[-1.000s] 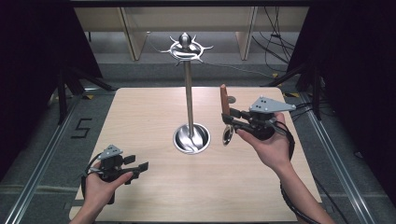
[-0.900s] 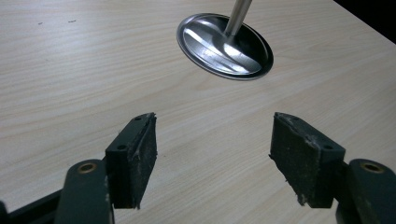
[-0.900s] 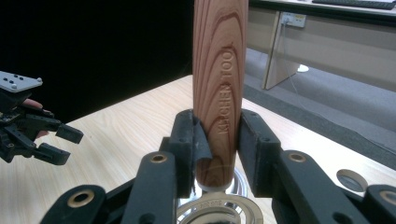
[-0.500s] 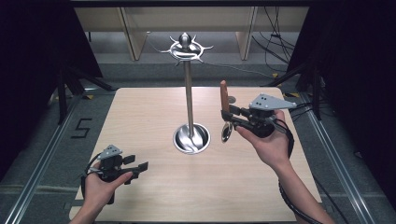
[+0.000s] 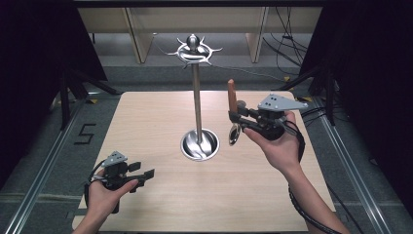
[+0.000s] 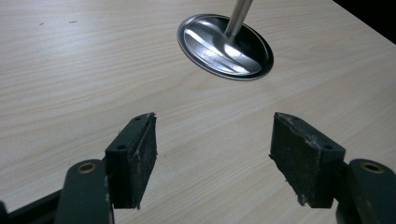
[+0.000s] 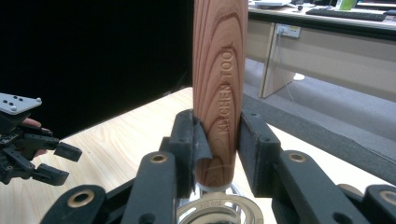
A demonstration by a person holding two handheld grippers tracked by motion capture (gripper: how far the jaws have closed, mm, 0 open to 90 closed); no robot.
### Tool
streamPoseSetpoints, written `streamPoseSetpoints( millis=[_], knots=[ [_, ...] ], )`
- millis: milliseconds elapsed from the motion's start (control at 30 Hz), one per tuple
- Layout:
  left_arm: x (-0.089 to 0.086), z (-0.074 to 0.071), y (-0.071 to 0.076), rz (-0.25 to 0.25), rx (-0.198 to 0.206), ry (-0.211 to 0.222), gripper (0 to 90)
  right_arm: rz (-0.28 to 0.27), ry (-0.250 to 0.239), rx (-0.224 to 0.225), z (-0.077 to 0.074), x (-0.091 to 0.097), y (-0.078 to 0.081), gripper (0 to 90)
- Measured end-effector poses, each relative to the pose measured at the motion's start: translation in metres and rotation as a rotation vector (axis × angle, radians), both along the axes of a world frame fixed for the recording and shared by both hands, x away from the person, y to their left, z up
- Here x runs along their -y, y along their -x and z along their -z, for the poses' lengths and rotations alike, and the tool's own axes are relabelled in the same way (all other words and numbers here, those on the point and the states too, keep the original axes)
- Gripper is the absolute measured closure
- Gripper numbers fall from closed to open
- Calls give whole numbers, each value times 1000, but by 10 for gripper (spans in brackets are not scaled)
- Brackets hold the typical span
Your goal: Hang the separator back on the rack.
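A kitchen tool with a wooden handle (image 5: pixel 231 92) (image 7: pixel 219 70) stands upright in my right gripper (image 5: pixel 233 117) (image 7: pixel 219 140), whose pads are shut on the handle's lower end. The tool's metal head (image 5: pixel 234 135) hangs below the jaws, above the table and right of the stand. The steel stand has a round base (image 5: pixel 199 145) (image 6: pixel 224 46), a tall pole (image 5: pixel 197 102) and a ring of hooks (image 5: pixel 194 48) on top. My left gripper (image 5: pixel 146 176) (image 6: pixel 212 149) rests low at the table's front left, open, with bare wood between its pads.
The light wooden table (image 5: pixel 146 122) has free room on all sides of the stand. Dark curtains flank it, and desks and cables lie on the floor beyond the far edge. The left gripper (image 7: pixel 60 163) appears at the far left of the right gripper view.
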State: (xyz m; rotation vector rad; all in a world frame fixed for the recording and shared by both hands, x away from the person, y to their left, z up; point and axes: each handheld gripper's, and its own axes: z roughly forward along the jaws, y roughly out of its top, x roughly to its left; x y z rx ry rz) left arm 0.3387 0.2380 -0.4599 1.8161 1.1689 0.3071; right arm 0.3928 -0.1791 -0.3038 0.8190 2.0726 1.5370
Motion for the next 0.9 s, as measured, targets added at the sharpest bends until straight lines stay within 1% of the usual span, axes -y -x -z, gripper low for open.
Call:
streamPoseSetpoints(
  millis=[67,100,133,167,200,233,267,300,333,400,433,467,500,567,600,633,700,733,800,833,867,900],
  knots=[
    [0,0,0,-3,-5,3,309,-3,-9,1,-1,-2,0,693],
    [0,0,0,-2,-2,2,310,4,-8,-4,-1,-3,1,693],
    [0,0,0,-2,-3,2,309,-2,-4,-3,-2,-3,0,693],
    [0,0,0,-3,-3,2,309,3,5,10,-3,-3,0,693],
    [0,0,0,-2,-2,1,309,0,-8,-6,-3,-4,0,693],
    [0,0,0,-3,-3,2,309,-9,-8,11,-4,-4,-1,693],
    [0,0,0,0,-1,1,309,0,-8,0,-4,-5,0,693],
    [0,0,0,-3,-5,5,309,1,-7,3,-5,-5,0,693],
    [0,0,0,-3,-5,6,309,8,-10,-4,-5,-5,1,693],
    [0,0,0,-3,-4,6,309,-1,-15,10,-6,-6,-1,693],
    [0,0,0,-3,-5,6,309,7,-11,13,-7,-6,0,693],
    [0,0,0,-3,-2,3,309,14,-15,10,-7,-7,0,693],
    [0,0,0,-1,-2,2,310,8,-16,-2,-8,-7,0,693],
    [0,0,0,-4,-3,3,309,0,-20,9,-9,-8,0,693],
    [0,0,0,-3,-3,3,309,8,-14,1,-10,-8,0,693],
    [0,0,0,-3,-4,6,309,8,-17,2,-10,-8,0,693],
    [0,0,0,-2,-3,11,309,17,-13,28,-10,-9,-1,693],
    [0,0,0,-3,-3,11,309,14,-20,16,-10,-9,-1,693],
    [0,0,0,-2,-2,11,309,16,-19,17,-11,-10,-1,693],
    [0,0,0,-4,-1,11,309,22,-27,9,-11,-11,0,693],
    [0,0,0,-2,-2,11,309,26,-30,18,-11,-11,-1,693],
    [0,0,0,-3,-1,11,309,14,-21,5,-12,-10,-1,693]
  ],
)
